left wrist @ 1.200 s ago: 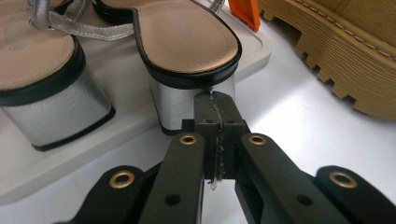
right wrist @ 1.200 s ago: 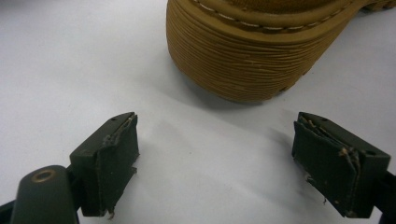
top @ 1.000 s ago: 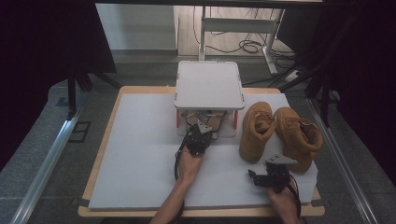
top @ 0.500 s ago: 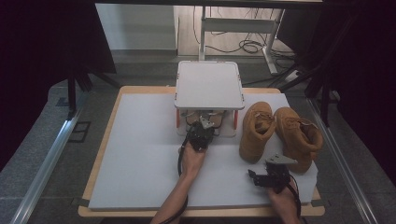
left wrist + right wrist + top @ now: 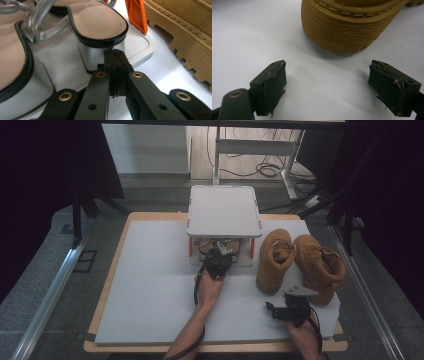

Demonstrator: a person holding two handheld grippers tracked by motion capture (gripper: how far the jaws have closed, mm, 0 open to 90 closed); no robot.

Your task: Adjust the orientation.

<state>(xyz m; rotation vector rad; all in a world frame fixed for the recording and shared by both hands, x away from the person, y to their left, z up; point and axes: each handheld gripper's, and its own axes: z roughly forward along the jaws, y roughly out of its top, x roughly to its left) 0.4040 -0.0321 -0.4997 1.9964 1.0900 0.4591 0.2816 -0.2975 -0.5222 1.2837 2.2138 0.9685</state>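
Observation:
A white two-level rack with orange legs stands at the back middle of the table. On its lower tray lie two sandals with beige insoles and silver block heels, one ahead and one at the left. My left gripper reaches under the rack's top. Its jaws are shut with nothing between them, and its tip is right at the silver heel of the sandal ahead. My right gripper rests near the table's front right, open, with bare table between its jaws and the rounded end of a boot just beyond them.
Two tan boots stand side by side right of the rack. The nearer boot's ridged sole lies close beside the tray, past an orange leg. The white table has free room on its left half.
My left gripper has crept slightly toward the rack. The right gripper and the boots have kept still.

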